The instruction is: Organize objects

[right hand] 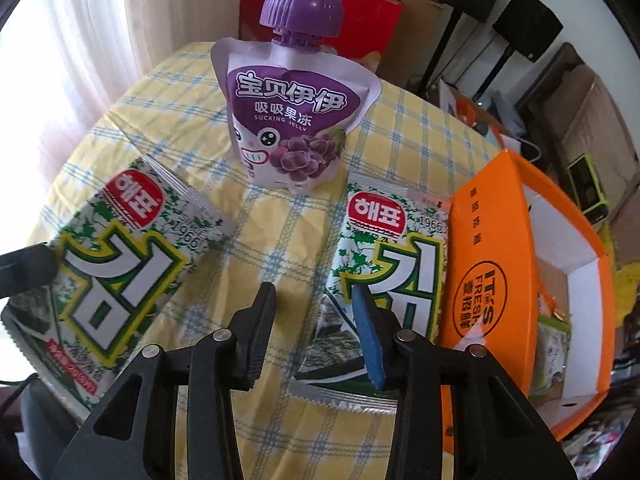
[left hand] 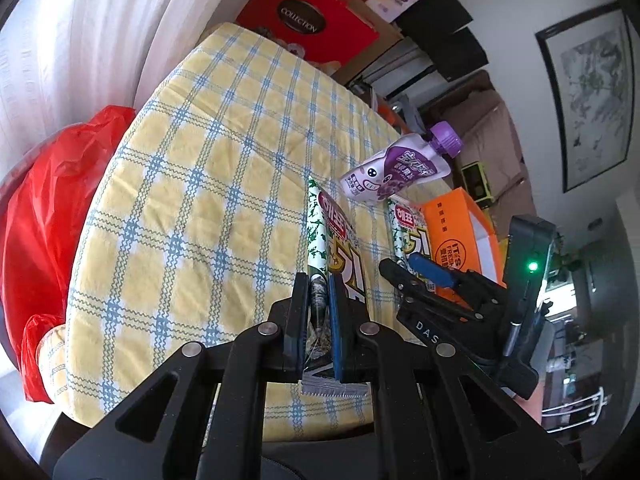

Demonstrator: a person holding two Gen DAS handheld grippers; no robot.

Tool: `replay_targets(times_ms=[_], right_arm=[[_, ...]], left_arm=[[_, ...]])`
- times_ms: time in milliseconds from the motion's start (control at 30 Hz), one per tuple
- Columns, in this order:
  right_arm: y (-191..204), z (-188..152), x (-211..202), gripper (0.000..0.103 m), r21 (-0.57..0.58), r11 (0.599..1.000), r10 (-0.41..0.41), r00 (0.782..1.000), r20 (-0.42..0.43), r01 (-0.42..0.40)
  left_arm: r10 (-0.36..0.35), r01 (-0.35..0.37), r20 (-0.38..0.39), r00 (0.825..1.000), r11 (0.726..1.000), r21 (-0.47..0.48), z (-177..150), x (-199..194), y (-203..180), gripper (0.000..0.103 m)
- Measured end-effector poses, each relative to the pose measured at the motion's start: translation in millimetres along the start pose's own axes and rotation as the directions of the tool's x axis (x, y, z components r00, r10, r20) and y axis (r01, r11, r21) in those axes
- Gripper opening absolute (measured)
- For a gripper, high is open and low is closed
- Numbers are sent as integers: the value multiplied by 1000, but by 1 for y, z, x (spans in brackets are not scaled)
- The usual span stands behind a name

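Holding 1 seaweed packet (left hand: 325,240) by its bottom edge, the left gripper (left hand: 319,312) was shut tight on it, and the packet stood up on its side over the checked tablecloth (left hand: 192,184). The right gripper (right hand: 316,308) was partly open with nothing pinched. Its blue pad (right hand: 370,340) sat over the second seaweed packet (right hand: 384,264), which lay flat on the cloth.

To do this step well, I think the right gripper should come down so 1 pad goes on each side of the flat packet's near edge, then squeeze. Thin packets slip, so the grip should be low and firm.

The orange box (right hand: 490,264) stood at 3 o'clock from that packet, just beside it, open on top with some things already inside. It looked like the place to put the packets. The purple jelly pouch (right hand: 288,120) stood at 12 o'clock, near enough to get knocked over. A red bag (left hand: 48,208) hung off the table at 9 o'clock in the left view.
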State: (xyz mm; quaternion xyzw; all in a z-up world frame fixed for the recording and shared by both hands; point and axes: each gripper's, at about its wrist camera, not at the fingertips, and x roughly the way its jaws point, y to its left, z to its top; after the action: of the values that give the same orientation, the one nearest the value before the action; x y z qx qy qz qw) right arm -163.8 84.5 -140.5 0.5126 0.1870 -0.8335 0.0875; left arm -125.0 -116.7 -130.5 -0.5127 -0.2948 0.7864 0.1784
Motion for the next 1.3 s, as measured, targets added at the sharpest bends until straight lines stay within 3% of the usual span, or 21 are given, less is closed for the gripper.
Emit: replay_targets(times_ms=[167,267,367,467,600,833,867,1033,1133,1300], right_arm=[[3,4,5,38,-8,999,-39,999,-8,39],[1,5,6,17,-24,998,-55,998,1,55],[-2,7,3,6,-21,998,51,999,12,-51],[-4,0,8,5,19,980,196,980,-20,-196],[-2,-8,6,5,15,972,235,972,-13,-235],[-14,-10,-15,8,11,976,219,975,38,-219],[-18,-5,-19,9,13,976,218,975,44,-219],[-27,0,-29,16,22,984,174,984,42,-175],[-33,0,-38,18,48,980,190,980,51,-193],[-30,-9,-76,27,76,972,214,970,115,-224]], left_arm=[[0,0,-3,1000,1000,3,-1,0,0,9],[7,-7,0,1000,1000,7,-2,-2,-1,9],[11,-11,5,1000,1000,4,-1,-5,1,9],[10,-10,6,1000,1000,-5,-1,-6,4,9],[16,-16,3,1000,1000,-8,-2,-6,6,9],[40,-40,-32,999,999,6,0,-1,4,11],[47,-47,-37,998,999,7,0,0,3,13],[143,-143,-1,990,989,45,0,0,-7,50],[217,-217,9,976,970,111,-2,2,-20,56],[221,-220,14,975,960,171,-5,2,-42,56]])
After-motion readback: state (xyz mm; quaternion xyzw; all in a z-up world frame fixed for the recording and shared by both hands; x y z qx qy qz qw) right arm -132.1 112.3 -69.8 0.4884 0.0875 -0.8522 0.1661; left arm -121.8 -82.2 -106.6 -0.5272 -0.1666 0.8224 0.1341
